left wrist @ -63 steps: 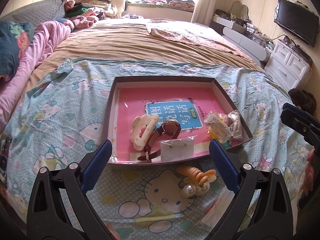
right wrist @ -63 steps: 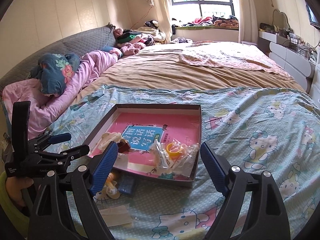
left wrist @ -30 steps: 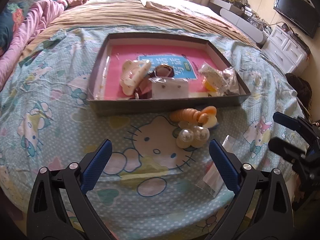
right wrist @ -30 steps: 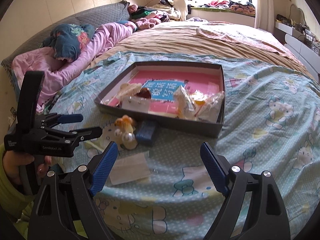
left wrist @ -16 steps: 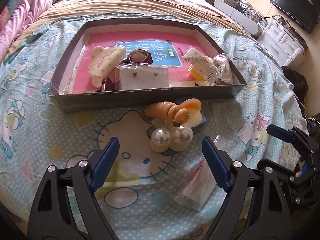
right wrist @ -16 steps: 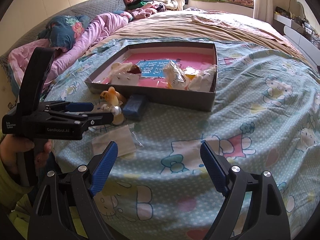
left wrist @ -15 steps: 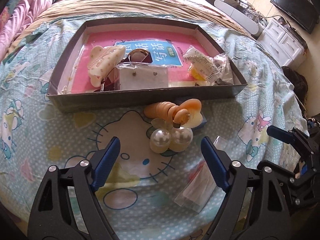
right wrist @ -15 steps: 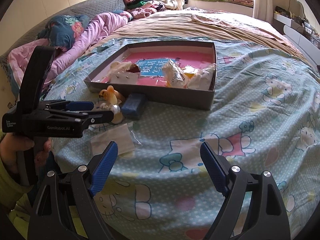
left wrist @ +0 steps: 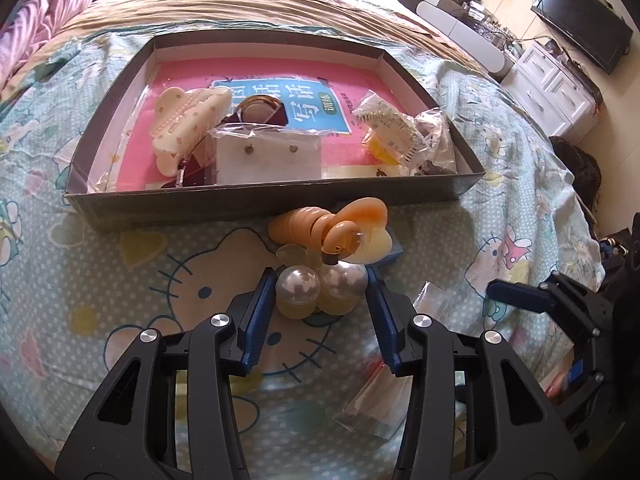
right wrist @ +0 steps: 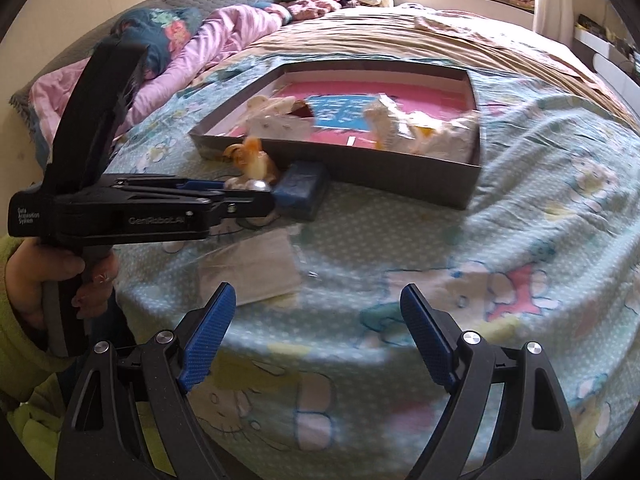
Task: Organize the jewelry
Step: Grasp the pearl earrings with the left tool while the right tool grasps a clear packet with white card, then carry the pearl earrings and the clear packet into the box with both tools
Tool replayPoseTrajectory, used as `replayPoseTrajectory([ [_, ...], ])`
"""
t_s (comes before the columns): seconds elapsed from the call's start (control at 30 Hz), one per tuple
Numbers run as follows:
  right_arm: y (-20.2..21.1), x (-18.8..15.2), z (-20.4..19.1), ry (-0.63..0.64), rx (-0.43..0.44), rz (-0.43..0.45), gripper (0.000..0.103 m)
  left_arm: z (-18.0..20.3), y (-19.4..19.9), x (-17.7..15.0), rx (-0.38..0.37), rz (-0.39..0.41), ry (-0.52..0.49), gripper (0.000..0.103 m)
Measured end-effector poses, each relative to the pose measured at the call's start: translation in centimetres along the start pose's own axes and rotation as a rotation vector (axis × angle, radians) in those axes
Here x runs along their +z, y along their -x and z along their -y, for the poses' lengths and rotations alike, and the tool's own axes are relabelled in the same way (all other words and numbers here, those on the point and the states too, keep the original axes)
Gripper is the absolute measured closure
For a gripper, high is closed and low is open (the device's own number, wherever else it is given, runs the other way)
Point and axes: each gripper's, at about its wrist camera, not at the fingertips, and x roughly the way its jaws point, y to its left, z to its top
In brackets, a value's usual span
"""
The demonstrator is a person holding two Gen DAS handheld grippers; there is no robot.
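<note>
A pearl-and-orange hair ornament (left wrist: 324,268) lies on the Hello Kitty bedsheet just in front of a dark shallow box (left wrist: 276,200). My left gripper (left wrist: 322,294) has closed around its two big pearls, the blue pads touching them on both sides. It also shows in the right wrist view (right wrist: 252,190). The box holds a cream hair claw (left wrist: 184,120), a bagged earring card (left wrist: 268,156) and bagged items (left wrist: 404,132). My right gripper (right wrist: 316,340) is open and empty above the sheet, nearer the bed's edge.
A small blue case (right wrist: 302,188) lies under and beside the ornament. A clear flat bag (right wrist: 256,268) lies on the sheet near both grippers. Pink bedding (right wrist: 200,44) lies at the left, a white dresser (left wrist: 556,92) and TV (left wrist: 580,28) at the right.
My left gripper moved forward and down to the ornament and its jaws narrowed from wide open onto the pearls. My right gripper shifted slightly; its jaws stayed open.
</note>
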Motion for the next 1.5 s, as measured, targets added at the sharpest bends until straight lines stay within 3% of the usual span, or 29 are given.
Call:
replayPoseTrajectory([
  [0.23,-2.7,1.2,-3.3,0.138,0.034,-0.027,0.008,-2.6,1.7,-0.2,0.036,0.018,0.057,0.066],
  [0.47,-5.2,1.5,-4.8,0.198,-0.030,-0.066,0.007,-5.2,3.4,-0.5,0.051,0.042,0.112,0.066],
  [0.53,-5.0,1.6,-4.6,0.192,-0.022,-0.051,0.015,-5.5,3.8,-0.6,0.052,0.048,0.116,0.066],
  [0.67,-4.0,2.1,-3.8,0.148,-0.004,-0.028,0.017,-5.8,4.8,-0.5,0.051,0.071,0.120,0.066],
  [1.1,2.0,5.5,-1.0,0.062,-0.038,0.130,0.017,-5.8,8.3,1.2,0.060,0.166,0.117,0.066],
  [1.5,3.9,8.2,-0.2,0.056,-0.063,0.211,0.017,-5.6,10.3,2.4,0.065,0.216,0.115,0.066],
])
